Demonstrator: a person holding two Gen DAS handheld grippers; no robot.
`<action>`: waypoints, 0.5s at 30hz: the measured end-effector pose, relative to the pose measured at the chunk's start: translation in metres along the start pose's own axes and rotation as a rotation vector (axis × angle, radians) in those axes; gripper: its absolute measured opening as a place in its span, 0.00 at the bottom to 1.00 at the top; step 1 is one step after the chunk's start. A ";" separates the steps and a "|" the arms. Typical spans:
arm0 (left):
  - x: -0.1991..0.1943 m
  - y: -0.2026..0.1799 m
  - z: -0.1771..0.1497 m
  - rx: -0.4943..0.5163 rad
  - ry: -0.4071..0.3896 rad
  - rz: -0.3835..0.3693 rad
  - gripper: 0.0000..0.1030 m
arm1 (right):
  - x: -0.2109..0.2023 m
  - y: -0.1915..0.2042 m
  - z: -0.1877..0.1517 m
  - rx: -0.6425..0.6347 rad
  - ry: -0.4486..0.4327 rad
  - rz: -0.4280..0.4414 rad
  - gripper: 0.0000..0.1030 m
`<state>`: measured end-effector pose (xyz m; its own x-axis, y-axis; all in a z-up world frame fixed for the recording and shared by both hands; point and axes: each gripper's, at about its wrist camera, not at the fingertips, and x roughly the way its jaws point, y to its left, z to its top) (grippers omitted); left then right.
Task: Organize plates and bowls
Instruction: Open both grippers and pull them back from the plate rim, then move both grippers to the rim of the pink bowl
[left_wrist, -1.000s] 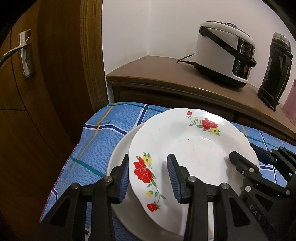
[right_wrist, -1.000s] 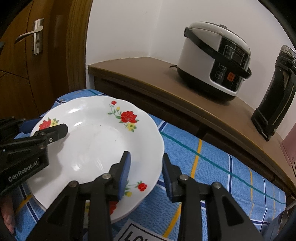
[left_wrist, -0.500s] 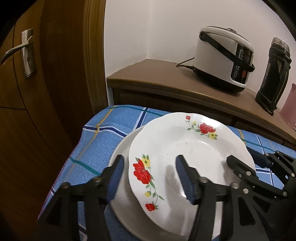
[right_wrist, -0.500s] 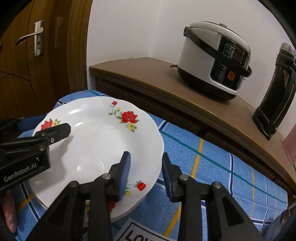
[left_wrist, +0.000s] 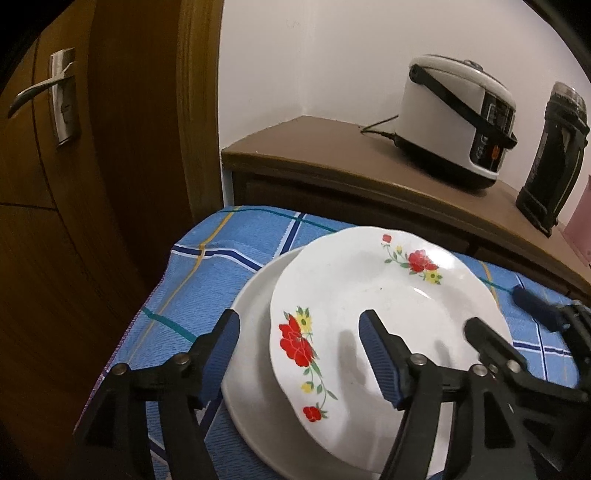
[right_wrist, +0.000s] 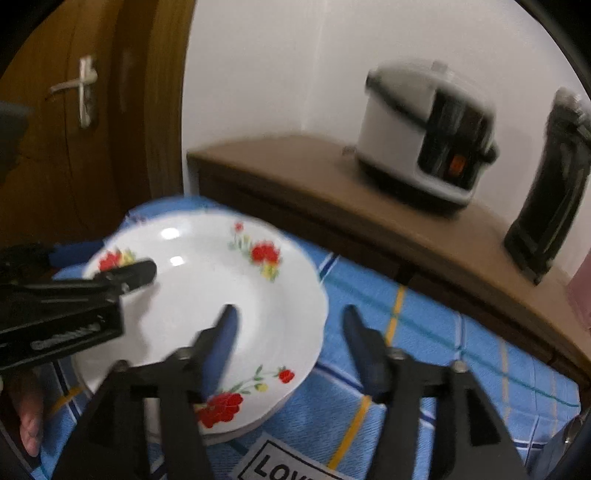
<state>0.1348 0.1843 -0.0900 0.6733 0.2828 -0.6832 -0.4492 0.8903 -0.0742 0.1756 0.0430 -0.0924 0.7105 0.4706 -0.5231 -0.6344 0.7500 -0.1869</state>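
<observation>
A white plate with red flowers (left_wrist: 384, 317) lies on top of a plain white plate (left_wrist: 251, 332) on the blue checked tablecloth (left_wrist: 221, 258). My left gripper (left_wrist: 299, 350) is open, its jaws astride the flowered plate's near left rim. My right gripper (right_wrist: 290, 339) is open too, its jaws astride the flowered plate's (right_wrist: 207, 291) right rim. The left gripper also shows at the left of the right wrist view (right_wrist: 92, 288), over the plate.
A wooden sideboard (left_wrist: 369, 173) behind the table carries a white rice cooker (left_wrist: 458, 122) and a black jug (left_wrist: 554, 155). A wooden door (left_wrist: 55, 184) stands at the left. A printed card (right_wrist: 280, 461) lies on the cloth near the right gripper.
Both grippers have opened off the flowered plate's rim, the left first and then the right. The plate now rests on the plain plate. The right wrist view is blurred by motion.
</observation>
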 end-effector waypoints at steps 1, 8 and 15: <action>-0.002 0.001 0.000 -0.004 -0.013 0.002 0.68 | -0.002 0.001 -0.001 -0.003 0.004 -0.007 0.68; -0.017 0.002 0.002 -0.018 -0.095 0.005 0.68 | -0.035 -0.013 -0.004 0.065 0.003 -0.018 0.68; -0.032 -0.018 -0.006 0.024 -0.092 -0.064 0.68 | -0.100 -0.029 -0.016 0.057 -0.015 -0.013 0.68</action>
<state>0.1178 0.1573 -0.0706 0.7519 0.2558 -0.6076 -0.3903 0.9155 -0.0975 0.1179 -0.0332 -0.0475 0.7232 0.4673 -0.5085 -0.6071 0.7812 -0.1456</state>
